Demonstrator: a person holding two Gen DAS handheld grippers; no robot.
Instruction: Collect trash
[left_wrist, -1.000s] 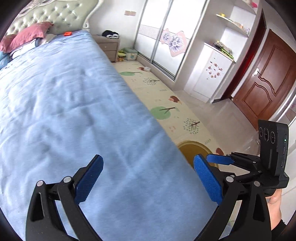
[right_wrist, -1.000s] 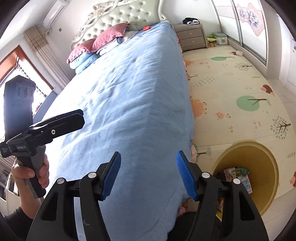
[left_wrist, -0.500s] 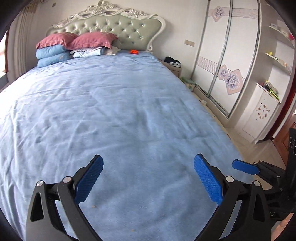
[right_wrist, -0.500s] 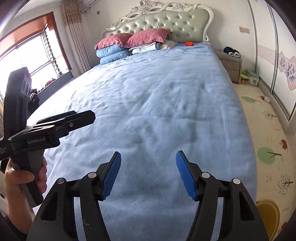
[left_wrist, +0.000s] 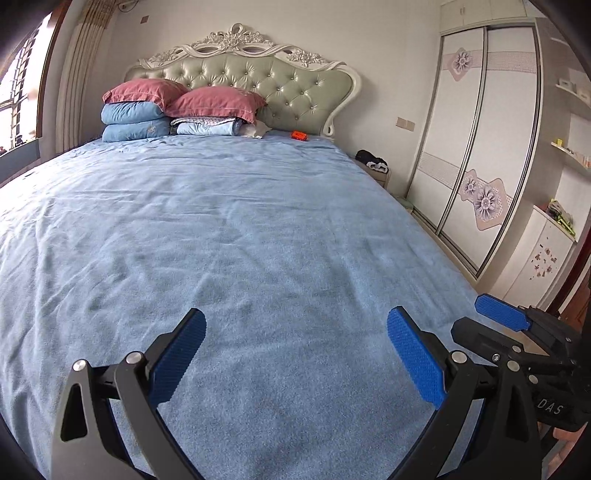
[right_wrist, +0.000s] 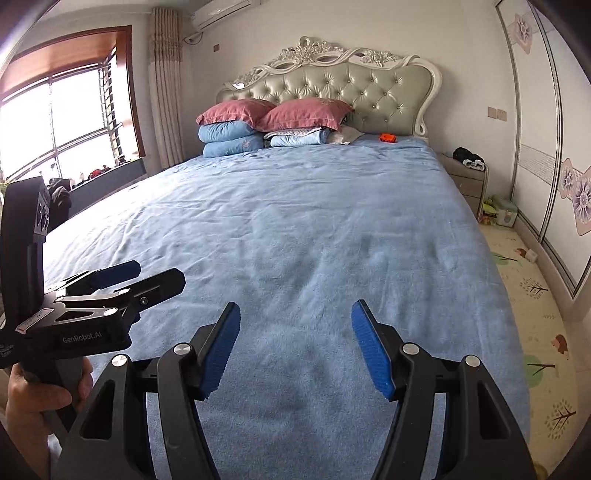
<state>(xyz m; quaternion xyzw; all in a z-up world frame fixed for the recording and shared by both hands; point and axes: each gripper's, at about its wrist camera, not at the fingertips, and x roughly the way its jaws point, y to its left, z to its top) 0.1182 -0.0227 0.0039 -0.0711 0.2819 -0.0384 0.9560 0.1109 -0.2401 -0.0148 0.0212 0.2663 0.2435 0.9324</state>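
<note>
Both cameras have swung up from the floor and bed edge since a second ago, so the yellow bin with its trash has gone out of view and the whole bed (left_wrist: 240, 240) now fills both views. Only a small orange thing (left_wrist: 299, 135) lies on the blue cover, far off by the headboard (left_wrist: 258, 81); whether it is trash cannot be told. The left gripper (left_wrist: 295, 354) hangs over the near end of the bed, fingers wide apart and holding nothing. The right gripper (right_wrist: 295, 347) hangs beside it, fingers likewise apart and empty. The cover is smooth with shallow creases. Red pillows (right_wrist: 273, 112) sit on folded blue quilts (right_wrist: 229, 138) at the head. Right of the bed stand a nightstand (right_wrist: 467, 179) with dark clothes on it, a patterned floor mat (right_wrist: 535, 314) and a sliding wardrobe (left_wrist: 476, 147). A window (right_wrist: 62, 122) and curtain (right_wrist: 166, 88) are to the left.
</note>
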